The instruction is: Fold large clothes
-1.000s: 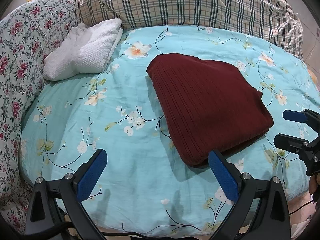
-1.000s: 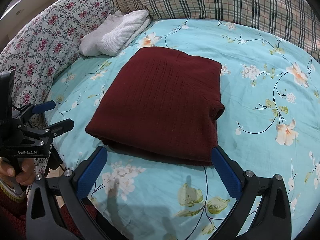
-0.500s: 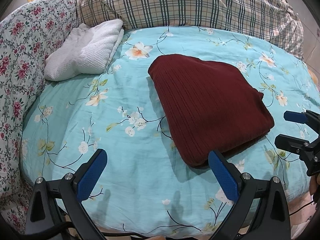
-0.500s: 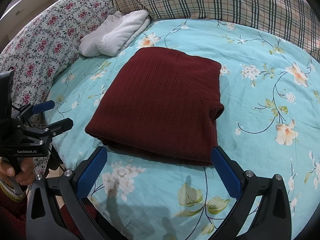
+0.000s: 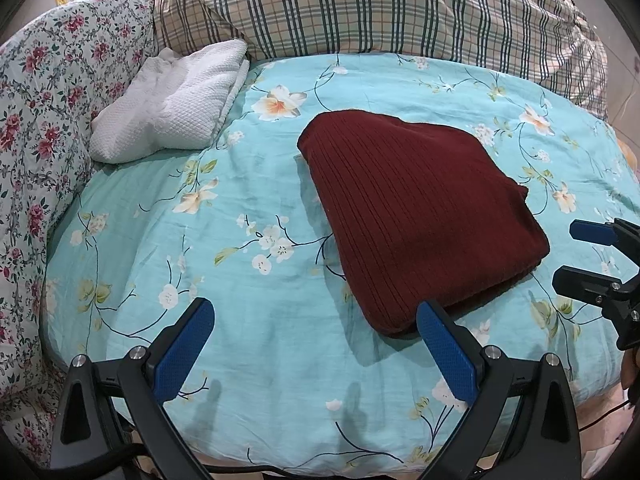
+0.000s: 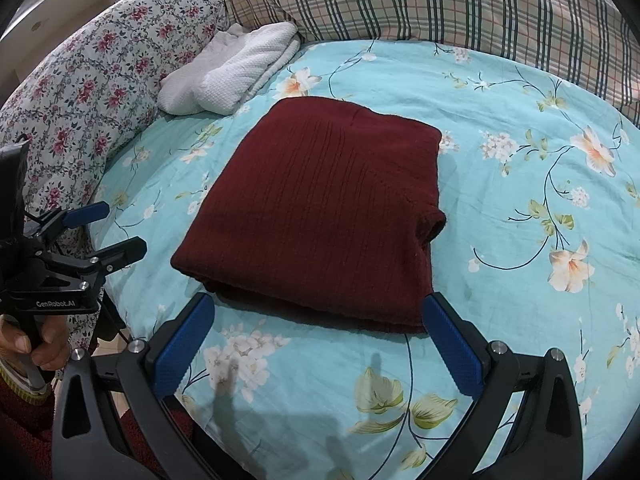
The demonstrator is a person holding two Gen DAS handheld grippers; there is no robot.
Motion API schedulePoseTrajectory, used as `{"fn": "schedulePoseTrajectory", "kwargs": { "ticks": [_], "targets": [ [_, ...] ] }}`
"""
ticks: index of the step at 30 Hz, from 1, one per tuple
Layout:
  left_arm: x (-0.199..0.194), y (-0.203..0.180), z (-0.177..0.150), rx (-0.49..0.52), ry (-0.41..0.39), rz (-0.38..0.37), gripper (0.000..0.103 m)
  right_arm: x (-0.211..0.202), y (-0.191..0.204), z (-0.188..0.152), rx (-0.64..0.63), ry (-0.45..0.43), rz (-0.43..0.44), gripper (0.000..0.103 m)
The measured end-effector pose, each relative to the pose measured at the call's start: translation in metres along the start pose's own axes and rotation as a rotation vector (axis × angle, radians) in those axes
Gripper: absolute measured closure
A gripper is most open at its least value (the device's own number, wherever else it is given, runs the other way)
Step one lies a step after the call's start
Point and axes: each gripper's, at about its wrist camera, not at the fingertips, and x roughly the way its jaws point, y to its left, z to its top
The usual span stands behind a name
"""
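Broadly, largest thing first:

Bed: a turquoise floral sheet (image 5: 248,352) covers the whole working surface and bears everything else.

Bedding at the back: a plaid quilt (image 5: 380,8) is bunched along the far edge, and a rose-print cover (image 5: 36,128) runs down the left side.

Sweater: the dark red ribbed sweater (image 6: 320,208) lies folded into a thick, roughly square pad near the middle of the sheet, touched by neither tool. One small flap sticks out at its right edge in the right wrist view.

White cloth: a white textured cloth (image 5: 172,120) is heaped against the bedding, well apart from the sweater.

Left gripper: the left gripper (image 5: 316,344) has its fingers spread wide and empty, over bare sheet just beside the sweater's near corner.

Right gripper: the right gripper (image 6: 318,340) is equally wide open with nothing held, in front of the sweater's near edge.

Hand: a hand (image 6: 36,344) grips the left tool's handle at the bed edge.

Progress: by the look of it, the fold is essentially done.

Risk: the layers are thick and springy, so a nudge from either finger could slide the top layer and open the fold. Pinching only the upper layer would lift it off the rest. The protruding flap could catch and pull loose.
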Motion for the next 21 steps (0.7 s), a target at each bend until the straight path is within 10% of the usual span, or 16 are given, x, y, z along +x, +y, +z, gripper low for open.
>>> {"fn": "schedulePoseTrajectory", "kwargs": {
  "ticks": [21],
  "targets": [
    [-0.0021,-0.0002,0.0043,-0.005,-0.007,0.01,0.001,-0.0011,-0.0017,0.0049,-0.005,-0.003,0.003,0.0]
  ]
}}
